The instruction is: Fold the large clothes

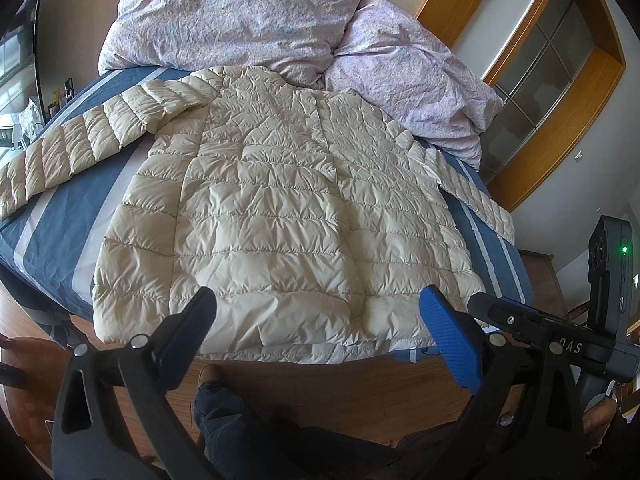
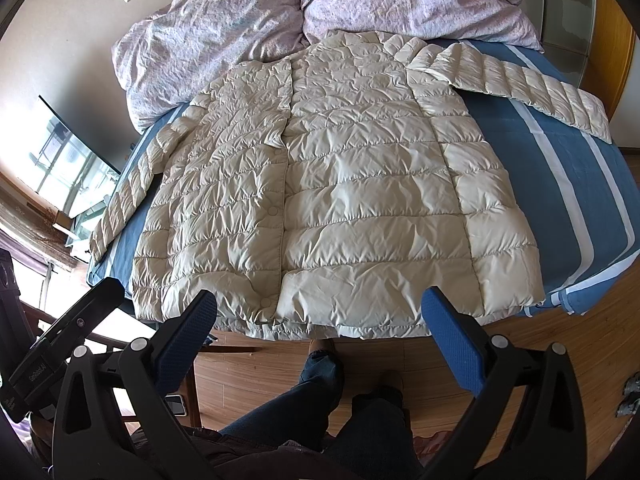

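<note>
The cream quilted down jacket (image 2: 320,184) is lying spread flat, front side up, on the blue-and-white striped bed (image 2: 568,184), its snap placket running up the middle and its hem hanging just over the near edge. One sleeve (image 1: 76,148) is stretching out to the left, the other sleeve (image 2: 520,80) to the right, and the collar is touching the crumpled lilac duvet (image 2: 224,28) heaped at the head of the bed. Judging by the puffy baffles and glossy shell, it is likely handling as light, soft and springy but slick — thin pinches may be slipping off, and folds may be puffing back open. The best holds are looking like the cuffs, the shoulder seams and the stitched hem corners, where the fabric is flatter. The left gripper (image 1: 318,322) is hovering at the hem with its jaws spread wide, holding nothing — the right gripper (image 2: 320,324) is doing the same. Below them the person's jeans-clad legs (image 2: 312,392) are standing on the wooden floor (image 2: 560,344).
</note>
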